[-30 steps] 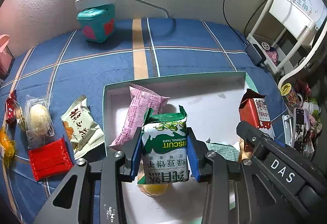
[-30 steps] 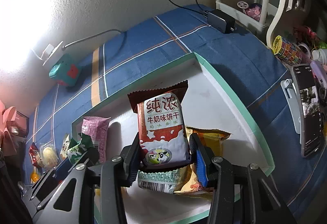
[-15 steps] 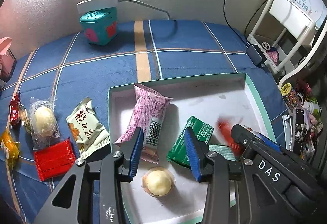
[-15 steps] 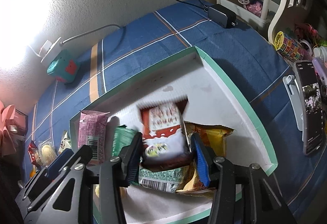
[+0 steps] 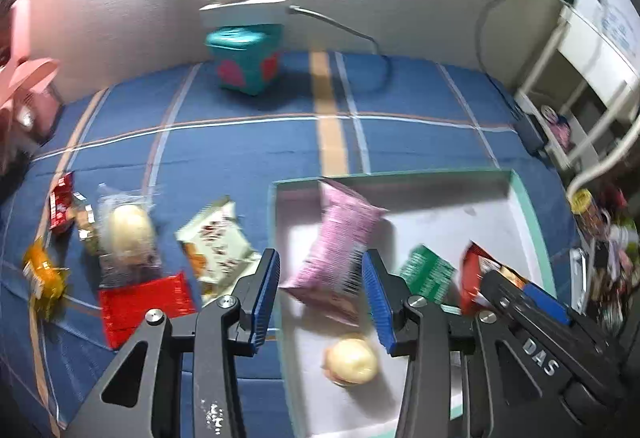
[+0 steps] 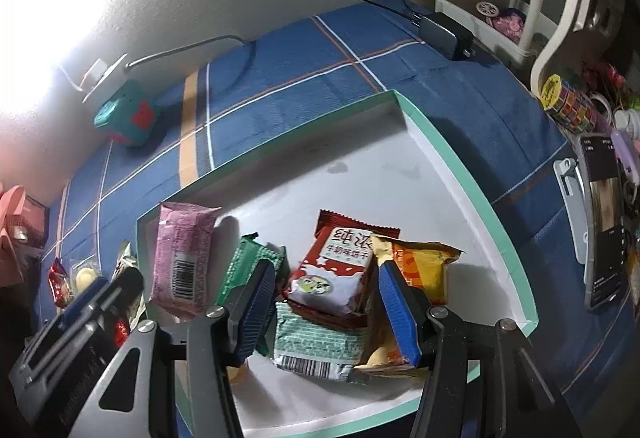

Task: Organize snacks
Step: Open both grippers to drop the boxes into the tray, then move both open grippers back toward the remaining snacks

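A white tray with a green rim [image 5: 524, 190] [image 6: 452, 158] lies on the blue plaid cloth. In it are a pink packet [image 5: 340, 242] [image 6: 182, 258], a green biscuit packet [image 5: 426, 272] [image 6: 248, 262], a red milk-biscuit packet [image 6: 336, 266] [image 5: 476, 270], an orange packet [image 6: 424, 266] and a round yellow cake [image 5: 352, 360]. My left gripper [image 5: 322, 302] is open and empty over the tray's left rim. My right gripper [image 6: 328, 312] is open and empty just above the red packet.
Loose snacks lie left of the tray: a cream packet [image 5: 218, 242], a red packet [image 5: 140, 302], a wrapped cake [image 5: 126, 234], an orange sweet [image 5: 42, 278] and a small red packet [image 5: 60, 206]. A teal box [image 5: 246, 60] stands at the wall. A phone [image 6: 604, 218] lies right.
Both grippers have opened. The green biscuit packet dropped from the left gripper into the tray, the red packet from the right. The left gripper has moved left toward the tray's rim.
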### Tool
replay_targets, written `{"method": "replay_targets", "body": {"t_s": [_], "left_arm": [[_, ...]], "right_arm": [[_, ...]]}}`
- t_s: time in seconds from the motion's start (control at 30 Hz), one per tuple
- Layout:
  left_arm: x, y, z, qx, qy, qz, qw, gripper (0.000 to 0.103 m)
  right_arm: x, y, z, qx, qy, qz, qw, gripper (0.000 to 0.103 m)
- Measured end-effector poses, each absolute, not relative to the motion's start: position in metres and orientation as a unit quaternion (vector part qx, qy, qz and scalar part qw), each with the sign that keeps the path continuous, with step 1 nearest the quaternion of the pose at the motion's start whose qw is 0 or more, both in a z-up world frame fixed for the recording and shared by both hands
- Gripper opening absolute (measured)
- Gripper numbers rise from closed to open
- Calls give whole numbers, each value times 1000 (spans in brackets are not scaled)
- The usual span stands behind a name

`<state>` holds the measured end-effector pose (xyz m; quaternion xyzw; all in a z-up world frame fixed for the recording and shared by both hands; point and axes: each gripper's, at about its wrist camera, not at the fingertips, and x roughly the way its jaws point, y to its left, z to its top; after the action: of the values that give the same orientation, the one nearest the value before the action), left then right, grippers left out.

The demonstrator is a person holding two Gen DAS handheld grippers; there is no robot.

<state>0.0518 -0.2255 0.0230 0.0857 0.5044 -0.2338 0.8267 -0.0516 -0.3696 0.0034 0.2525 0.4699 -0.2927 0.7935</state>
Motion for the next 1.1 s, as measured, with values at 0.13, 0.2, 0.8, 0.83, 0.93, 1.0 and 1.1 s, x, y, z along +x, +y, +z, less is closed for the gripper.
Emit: {"method": "replay_targets", "body": {"t_s": [0.13,0.2,0.8,0.83,0.93,1.0,1.1], "left_arm": [[65,-209,18,81,508,-196,835,44],[72,-199,13,73,517,-179,834,44],[81,-190,-11,78,547,-145,821,92],[81,-189,-13,79,548,-143,821,93],[82,-188,-17,79,550,-135,821,95],[83,-187,-18,78,549,-128,822,96],[84,-183,-20,75,552,-121,821,103]], "right_arm": [[-45,-360,2,242,478,-282,796,58],[-42,-356,1,237,482,-277,797,58],[-27,-336,-4,207,490,-265,805,99],[-27,-336,-4,207,490,-265,804,102],[-27,-336,-6,205,491,-266,804,103],[-27,-336,-7,205,491,-265,804,103],[-27,-335,-7,201,490,-267,805,103]]}}
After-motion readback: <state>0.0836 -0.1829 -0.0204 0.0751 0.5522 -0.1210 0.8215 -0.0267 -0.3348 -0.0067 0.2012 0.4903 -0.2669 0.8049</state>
